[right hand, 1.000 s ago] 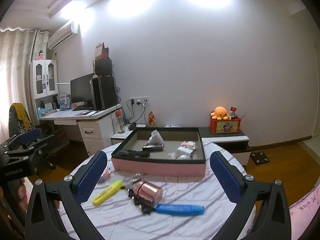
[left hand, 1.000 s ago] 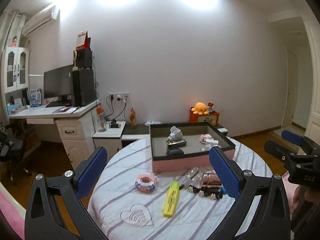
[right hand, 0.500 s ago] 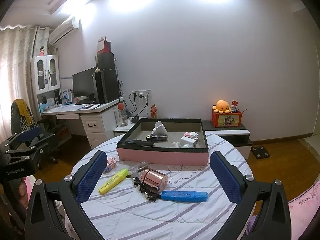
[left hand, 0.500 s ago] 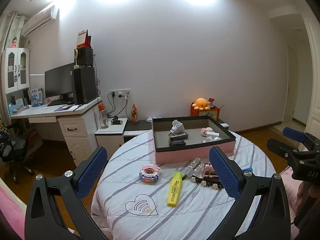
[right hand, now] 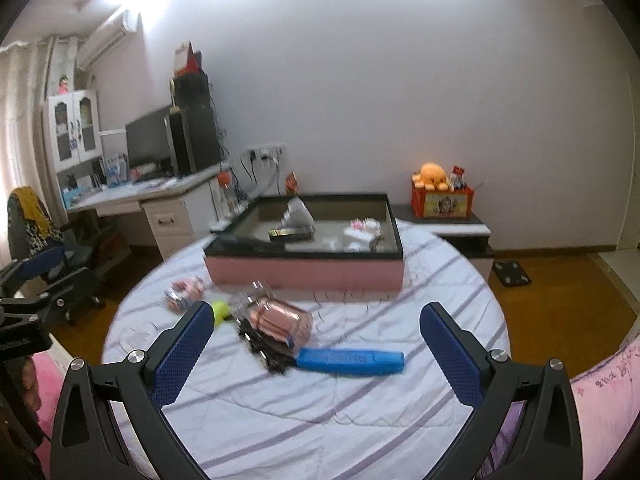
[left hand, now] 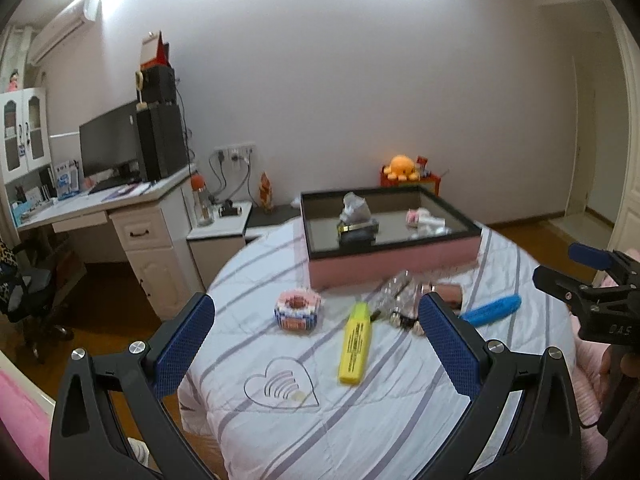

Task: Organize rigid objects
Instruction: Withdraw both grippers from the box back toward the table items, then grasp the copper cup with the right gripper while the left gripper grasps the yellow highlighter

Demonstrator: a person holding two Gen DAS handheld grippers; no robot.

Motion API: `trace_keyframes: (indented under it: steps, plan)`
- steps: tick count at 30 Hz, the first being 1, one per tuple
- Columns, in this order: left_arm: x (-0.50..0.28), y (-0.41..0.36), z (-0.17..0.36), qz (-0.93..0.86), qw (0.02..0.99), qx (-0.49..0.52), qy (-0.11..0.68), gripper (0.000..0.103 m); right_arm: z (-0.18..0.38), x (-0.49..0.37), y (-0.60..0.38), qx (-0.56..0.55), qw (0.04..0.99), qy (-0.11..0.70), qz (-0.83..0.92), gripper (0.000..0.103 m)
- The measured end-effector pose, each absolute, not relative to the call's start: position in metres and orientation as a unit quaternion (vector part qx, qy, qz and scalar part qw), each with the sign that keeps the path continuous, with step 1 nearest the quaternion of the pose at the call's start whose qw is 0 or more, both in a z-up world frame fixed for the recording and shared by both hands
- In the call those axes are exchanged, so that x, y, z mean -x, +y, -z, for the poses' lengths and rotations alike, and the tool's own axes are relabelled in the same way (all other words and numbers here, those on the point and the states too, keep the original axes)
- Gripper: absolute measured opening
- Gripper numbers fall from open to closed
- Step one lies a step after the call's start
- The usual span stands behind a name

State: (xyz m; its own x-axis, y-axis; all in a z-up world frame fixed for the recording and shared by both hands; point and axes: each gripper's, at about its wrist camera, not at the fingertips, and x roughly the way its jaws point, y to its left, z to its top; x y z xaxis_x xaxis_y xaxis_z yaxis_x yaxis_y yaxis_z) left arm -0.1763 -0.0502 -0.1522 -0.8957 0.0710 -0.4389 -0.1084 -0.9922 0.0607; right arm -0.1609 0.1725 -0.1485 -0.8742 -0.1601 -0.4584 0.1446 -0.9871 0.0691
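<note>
On the round striped table lie a yellow highlighter (left hand: 355, 344), a pink-and-blue brick ring (left hand: 298, 310), a blue marker (right hand: 350, 360), a rose-gold cylinder (right hand: 282, 320) on a black beaded strand, and a clear bottle (left hand: 394, 292). A pink box with a black rim (left hand: 394, 258) stands at the far side and holds several small items. My left gripper (left hand: 318, 342) hovers open above the highlighter. My right gripper (right hand: 316, 354) is open over the blue marker. Neither holds anything.
A white desk (left hand: 120, 216) with a monitor and speakers stands at the left. A low cabinet with an orange plush octopus (right hand: 432, 176) sits behind the table. A black chair (right hand: 48, 248) is at the left, pink bedding (right hand: 600, 376) at the right.
Both grippers have moved closer to the table and tilted down; the objects look larger and lower in view. Both stay open and nothing on the table has moved.
</note>
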Motion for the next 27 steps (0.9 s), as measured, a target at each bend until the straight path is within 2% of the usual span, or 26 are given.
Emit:
trace_keyframes:
  steps: [22,27]
  plan:
    - [0.218,-0.065,0.199,-0.952,0.052,0.297,0.058,0.103,0.216,0.257,0.117,-0.384,0.118,-0.003,0.916,0.103]
    - [0.226,-0.069,0.21,-0.948,0.052,0.31,0.054,0.103,0.221,0.277,0.119,-0.402,0.115,-0.022,0.908,0.1]
